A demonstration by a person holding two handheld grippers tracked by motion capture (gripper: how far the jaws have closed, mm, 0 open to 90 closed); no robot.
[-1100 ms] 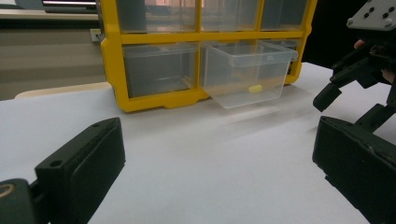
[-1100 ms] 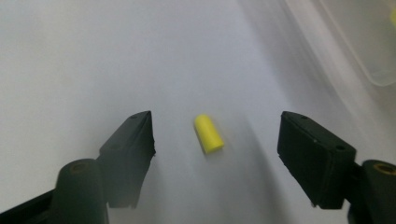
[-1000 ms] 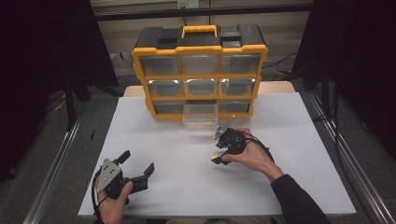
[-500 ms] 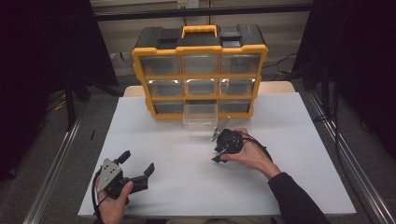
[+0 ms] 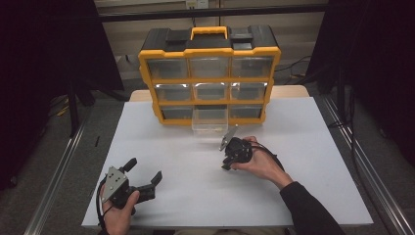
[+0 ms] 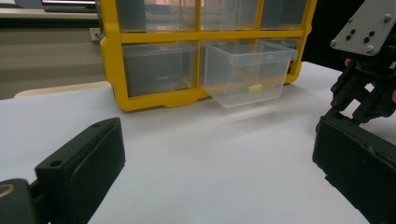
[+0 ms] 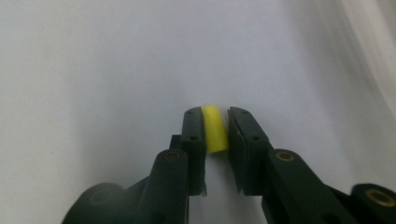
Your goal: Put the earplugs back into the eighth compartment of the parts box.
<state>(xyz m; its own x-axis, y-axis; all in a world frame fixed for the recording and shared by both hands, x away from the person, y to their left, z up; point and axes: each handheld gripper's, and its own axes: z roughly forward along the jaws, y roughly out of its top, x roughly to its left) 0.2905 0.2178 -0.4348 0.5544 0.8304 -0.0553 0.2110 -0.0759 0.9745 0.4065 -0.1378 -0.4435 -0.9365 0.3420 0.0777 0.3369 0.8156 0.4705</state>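
Note:
A yellow and black organiser (image 5: 209,73) with clear drawers stands at the back of the white table. Its bottom middle drawer (image 5: 210,120) is pulled out, and a small yellow piece (image 6: 255,87) lies inside it. My right gripper (image 5: 226,165) is just in front of that drawer, low over the table. Its jaws are shut on another small yellow piece (image 7: 215,128), with the right gripper (image 7: 215,119) pointing down at the white surface. My left gripper (image 5: 144,172) rests at the front left, open and holding nothing. In its own view the left gripper (image 6: 219,163) faces the drawer (image 6: 247,70).
The white table (image 5: 313,147) has bare room on both sides of the hands. Dark frames and metal rails (image 5: 54,176) run along the table's left and right. The right gripper (image 6: 362,88) shows at the far right of the left gripper view.
The right gripper has turned a little over the same spot, its grey plate now tipped up toward the drawer. The left gripper has not moved.

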